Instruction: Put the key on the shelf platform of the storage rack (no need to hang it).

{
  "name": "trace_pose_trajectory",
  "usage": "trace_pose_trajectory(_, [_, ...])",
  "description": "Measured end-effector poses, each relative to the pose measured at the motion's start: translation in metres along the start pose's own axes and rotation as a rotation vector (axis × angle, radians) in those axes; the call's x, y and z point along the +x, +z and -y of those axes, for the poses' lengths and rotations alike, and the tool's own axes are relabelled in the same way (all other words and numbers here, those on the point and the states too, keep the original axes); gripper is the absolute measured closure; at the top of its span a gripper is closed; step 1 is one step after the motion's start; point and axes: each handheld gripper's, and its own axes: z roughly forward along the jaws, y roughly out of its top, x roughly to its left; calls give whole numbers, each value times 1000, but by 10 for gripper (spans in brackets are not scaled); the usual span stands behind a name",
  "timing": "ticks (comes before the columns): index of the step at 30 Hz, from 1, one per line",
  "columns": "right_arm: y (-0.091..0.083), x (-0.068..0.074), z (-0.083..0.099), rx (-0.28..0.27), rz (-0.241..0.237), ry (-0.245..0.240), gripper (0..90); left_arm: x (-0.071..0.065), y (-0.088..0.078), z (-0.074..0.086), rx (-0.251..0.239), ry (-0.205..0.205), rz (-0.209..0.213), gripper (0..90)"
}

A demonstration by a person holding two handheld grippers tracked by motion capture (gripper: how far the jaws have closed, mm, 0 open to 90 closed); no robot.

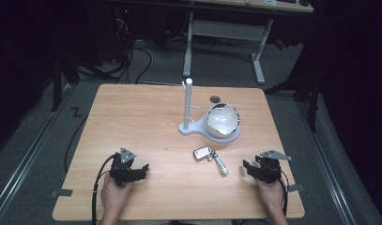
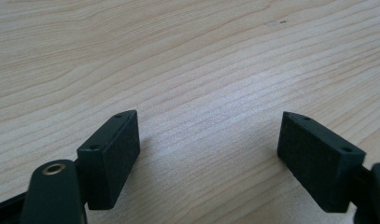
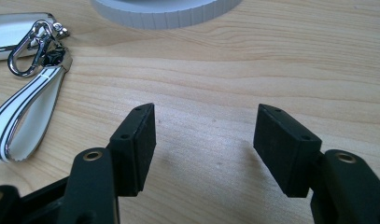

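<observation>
A car key fob (image 1: 202,153) with a clip and a white strap (image 1: 220,165) lies on the wooden table (image 1: 146,117), between my two grippers. In the right gripper view the strap (image 3: 26,116) and the metal clip (image 3: 31,44) lie to the left of the jaws. My left gripper (image 1: 141,168) rests near the front left, open over bare wood (image 2: 208,135). At the front right, my right gripper (image 1: 248,167) is open too, nothing between its jaws (image 3: 204,135).
A white stand (image 1: 187,105) with an upright post and a round base holds a shiny bowl-like globe (image 1: 222,120) behind the key fob. Its base rim (image 3: 164,11) shows at the top of the right gripper view. A small dark disc (image 1: 215,99) lies behind it.
</observation>
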Motion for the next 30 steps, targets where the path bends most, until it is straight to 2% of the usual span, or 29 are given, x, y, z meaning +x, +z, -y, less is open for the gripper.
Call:
trace_pose_trajectory(5, [-4, 1, -1, -19, -13, 12, 420, 0, 0, 0, 0, 0, 0, 214])
trace_pose_trajectory(7, [-5, 1, -1, -12, -17, 14, 430, 0, 0, 0, 0, 0, 0, 214])
trace_pose_trajectory(8, [-6, 1, -4, 13, -20, 14, 439, 0, 0, 0, 0, 0, 0, 214])
trace_pose_trajectory(12, [-8, 4, -7, 12, -23, 11, 448, 0, 0, 0, 0, 0, 0, 214])
trace_pose_trajectory(16, [-8, 9, -12, 13, -33, -8, 461, 0, 0, 0, 0, 0, 0, 214])
trace_pose_trajectory(21, [-8, 12, -15, 13, -46, -8, 469, 0, 0, 0, 0, 0, 0, 214])
trace_pose_trajectory(30, [-6, 28, -25, 16, -78, -46, 489, 0, 0, 0, 0, 0, 0, 214])
